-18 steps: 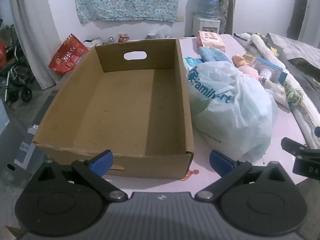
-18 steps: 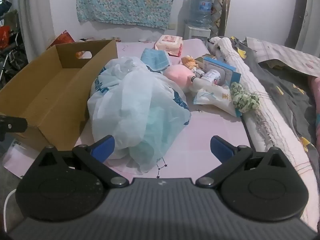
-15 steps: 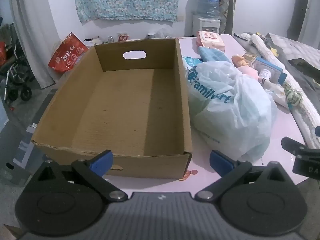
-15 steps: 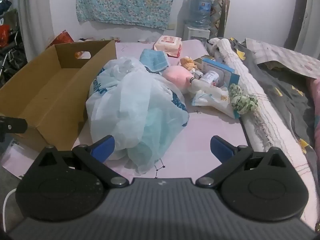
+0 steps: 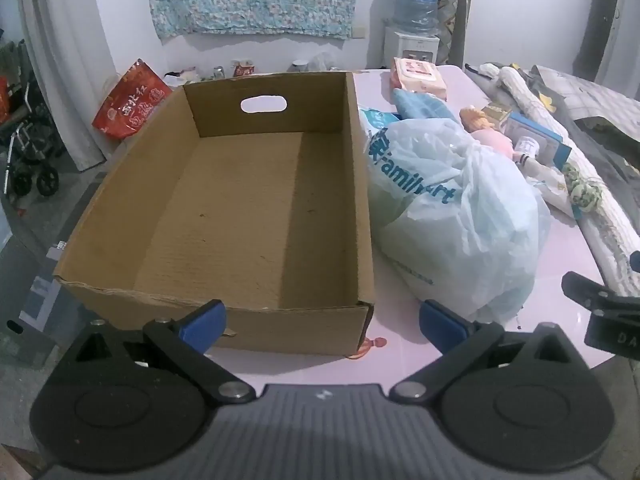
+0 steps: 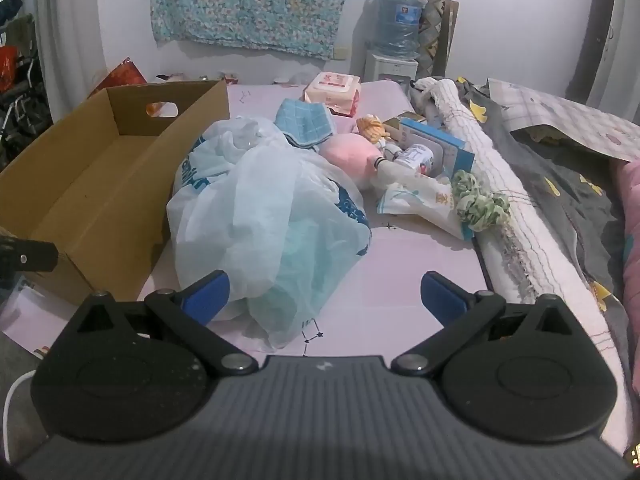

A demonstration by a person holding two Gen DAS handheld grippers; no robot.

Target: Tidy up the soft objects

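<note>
An open cardboard box point(image 5: 240, 208) with nothing in it stands on the pink table point(image 5: 400, 356), its near wall just beyond my left gripper point(image 5: 322, 322), which is open and holds nothing. Right of the box lies a full white plastic bag point(image 5: 452, 216) point(image 6: 264, 216). My right gripper point(image 6: 324, 294) is open, with the bag's near end between its blue pads point(image 6: 206, 294), not touched. Behind the bag lie a blue cloth point(image 6: 306, 122), a pink plush doll point(image 6: 352, 156), a pack of wipes point(image 6: 334, 86) and a green scrunchie point(image 6: 480, 202).
A rolled white blanket point(image 6: 516, 224) and dark bedding point(image 6: 568, 184) border the table on the right. A water dispenser point(image 6: 396, 40) stands against the back wall. A red bag point(image 5: 130, 102) and a stroller point(image 5: 28, 152) sit on the floor to the left. Small packets point(image 6: 420, 200) lie by the doll.
Both grippers have drifted slightly; the view of box and bag shifts a little. Both stay open and nothing on the table has moved.
</note>
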